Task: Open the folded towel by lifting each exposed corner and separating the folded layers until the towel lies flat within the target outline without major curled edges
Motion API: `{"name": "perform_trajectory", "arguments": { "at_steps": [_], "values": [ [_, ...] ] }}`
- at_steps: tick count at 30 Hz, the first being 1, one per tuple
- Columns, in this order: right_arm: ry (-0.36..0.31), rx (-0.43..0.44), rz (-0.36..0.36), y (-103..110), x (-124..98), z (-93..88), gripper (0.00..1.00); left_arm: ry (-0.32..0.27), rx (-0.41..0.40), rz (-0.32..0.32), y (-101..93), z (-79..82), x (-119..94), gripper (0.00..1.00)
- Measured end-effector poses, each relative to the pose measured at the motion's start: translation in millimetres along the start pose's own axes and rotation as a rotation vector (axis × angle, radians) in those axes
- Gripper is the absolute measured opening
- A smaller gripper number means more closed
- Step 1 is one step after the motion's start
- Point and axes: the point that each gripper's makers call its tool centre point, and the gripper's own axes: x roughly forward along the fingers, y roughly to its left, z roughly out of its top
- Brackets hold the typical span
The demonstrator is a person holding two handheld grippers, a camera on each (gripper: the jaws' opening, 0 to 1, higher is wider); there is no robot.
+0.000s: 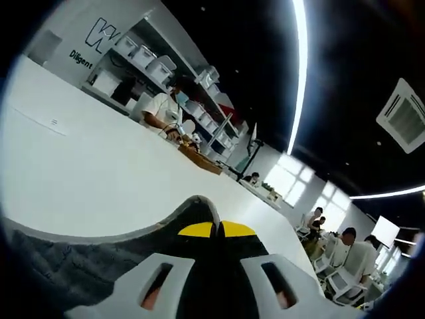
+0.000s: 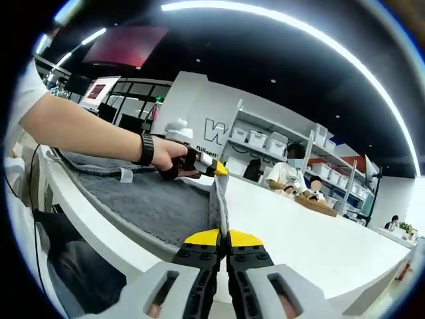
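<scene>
Both hand-held grippers, left (image 1: 216, 229) and right (image 2: 223, 236), pinch the grey towel's (image 2: 159, 203) edge above the white desk (image 1: 99, 179); shelves (image 2: 279, 149) line the wall.

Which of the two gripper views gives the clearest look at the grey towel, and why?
The right gripper view: the towel spreads across the white table, one edge pinched between the right gripper and, farther off, the left gripper. The left gripper view shows just a raised fold of it at its shut fingers.
</scene>
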Motion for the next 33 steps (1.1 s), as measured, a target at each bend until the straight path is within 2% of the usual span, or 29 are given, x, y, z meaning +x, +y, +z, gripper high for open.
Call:
{"name": "perform_trajectory", "arguments": {
  "at_steps": [4, 10, 16, 26, 33],
  "values": [
    [0.006, -0.002, -0.003, -1, 0, -1.2, 0.00, 0.000, -0.009, -0.005, -2.8, -0.4, 1, 0.00],
    [0.023, -0.002, -0.011, -5, -1, -6.0, 0.00, 0.016, 0.025, -0.015, -7.7, 0.1, 7, 0.01],
    [0.029, 0.001, -0.024, -9, -1, -7.2, 0.00, 0.014, 0.009, -0.016, -5.8, -2.5, 8, 0.02],
    [0.048, 0.003, -0.040, -12, -3, -12.9, 0.00, 0.015, 0.008, -0.021, -8.5, -6.2, 10, 0.11],
    [0.084, 0.001, -0.091, -26, -7, -21.1, 0.00, 0.010, -0.013, -0.031, -12.4, -8.6, 14, 0.14]
  ]
}}
